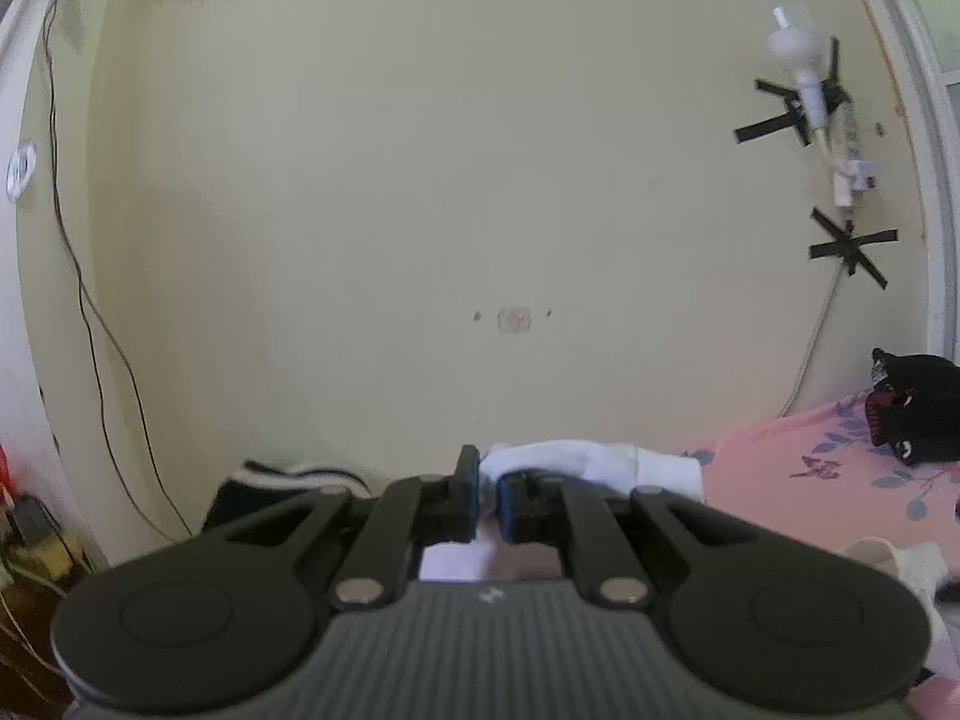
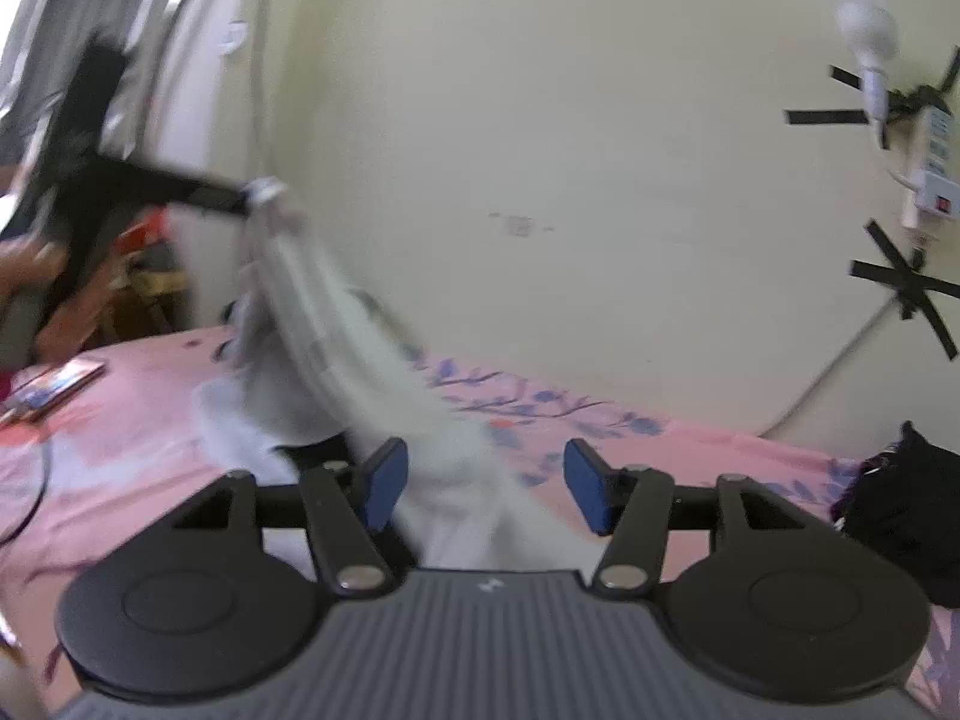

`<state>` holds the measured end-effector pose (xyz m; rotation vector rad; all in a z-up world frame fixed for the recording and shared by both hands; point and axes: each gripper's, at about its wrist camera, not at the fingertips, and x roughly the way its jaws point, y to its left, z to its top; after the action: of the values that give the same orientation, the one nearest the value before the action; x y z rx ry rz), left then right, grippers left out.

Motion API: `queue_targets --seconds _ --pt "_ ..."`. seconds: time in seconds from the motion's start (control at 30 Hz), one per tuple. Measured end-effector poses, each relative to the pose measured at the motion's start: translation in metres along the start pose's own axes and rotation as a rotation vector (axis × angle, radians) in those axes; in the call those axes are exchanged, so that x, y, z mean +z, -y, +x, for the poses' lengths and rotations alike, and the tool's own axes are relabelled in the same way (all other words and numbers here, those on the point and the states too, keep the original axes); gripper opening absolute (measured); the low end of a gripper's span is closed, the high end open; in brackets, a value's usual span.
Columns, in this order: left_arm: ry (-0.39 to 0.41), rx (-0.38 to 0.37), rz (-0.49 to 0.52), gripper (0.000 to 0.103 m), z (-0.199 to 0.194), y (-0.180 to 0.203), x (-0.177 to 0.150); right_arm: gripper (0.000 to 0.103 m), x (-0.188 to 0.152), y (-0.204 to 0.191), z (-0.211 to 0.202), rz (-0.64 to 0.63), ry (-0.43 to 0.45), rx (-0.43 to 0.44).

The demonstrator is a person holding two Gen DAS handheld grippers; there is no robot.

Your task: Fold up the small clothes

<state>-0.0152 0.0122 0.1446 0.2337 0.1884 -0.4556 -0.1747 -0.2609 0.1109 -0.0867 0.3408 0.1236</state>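
Observation:
A small white garment (image 2: 354, 372) is lifted off the pink floral bed sheet (image 2: 138, 420). My left gripper (image 1: 487, 498) is shut on one edge of it; the white cloth (image 1: 576, 462) bunches just past its blue pads. In the right wrist view the left gripper (image 2: 252, 195) shows at the upper left, holding the garment up, blurred. The cloth hangs down and runs between the fingers of my right gripper (image 2: 480, 489), which is open. Its blue pads (image 2: 384, 480) stand wide apart on either side of the cloth.
A black bag (image 2: 906, 510) lies on the bed at the right, also in the left wrist view (image 1: 918, 408). A book (image 2: 54, 387) lies at the bed's left. A power strip (image 2: 933, 168) and bulb are taped to the cream wall. Cables hang at the left (image 1: 90, 300).

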Motion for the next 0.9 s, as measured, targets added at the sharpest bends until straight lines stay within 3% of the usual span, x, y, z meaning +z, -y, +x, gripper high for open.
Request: queue_targets --seconds 0.1,0.2,0.3,0.33,0.37,0.4,0.47,0.6,0.7,0.9 --pt "0.022 -0.007 0.011 0.006 -0.01 0.008 0.008 0.061 -0.009 -0.009 -0.013 -0.006 -0.012 0.065" --pt "0.047 0.006 0.023 0.006 -0.022 0.015 0.012 0.063 -0.018 -0.012 -0.005 -0.027 -0.05 0.014" --pt "0.056 0.014 0.012 0.006 -0.029 0.017 0.013 0.061 -0.031 0.004 0.018 0.079 -0.129 0.023" --pt "0.06 0.019 0.008 0.006 -0.031 0.015 0.014 0.042 -0.035 0.012 0.028 0.118 -0.156 0.028" --pt "0.072 0.025 0.001 0.006 -0.036 0.014 0.016 0.004 -0.038 0.018 0.035 0.151 -0.191 0.03" --pt "0.079 0.023 -0.009 0.006 -0.041 0.012 0.019 0.0 -0.038 0.024 0.039 0.188 -0.211 0.032" --pt "0.098 0.02 -0.029 0.005 -0.054 0.008 0.027 0.0 -0.026 0.034 0.024 0.226 -0.144 0.008" --pt "0.169 0.045 -0.037 0.005 -0.081 0.003 0.048 0.0 0.035 0.049 -0.033 0.13 0.132 -0.172" --pt "0.278 0.061 -0.056 0.004 -0.114 -0.003 0.07 0.0 0.083 0.055 -0.075 0.086 0.311 -0.215" --pt "0.499 0.086 -0.055 0.005 -0.187 -0.015 0.134 0.0 0.163 0.043 -0.147 -0.03 0.557 -0.244"
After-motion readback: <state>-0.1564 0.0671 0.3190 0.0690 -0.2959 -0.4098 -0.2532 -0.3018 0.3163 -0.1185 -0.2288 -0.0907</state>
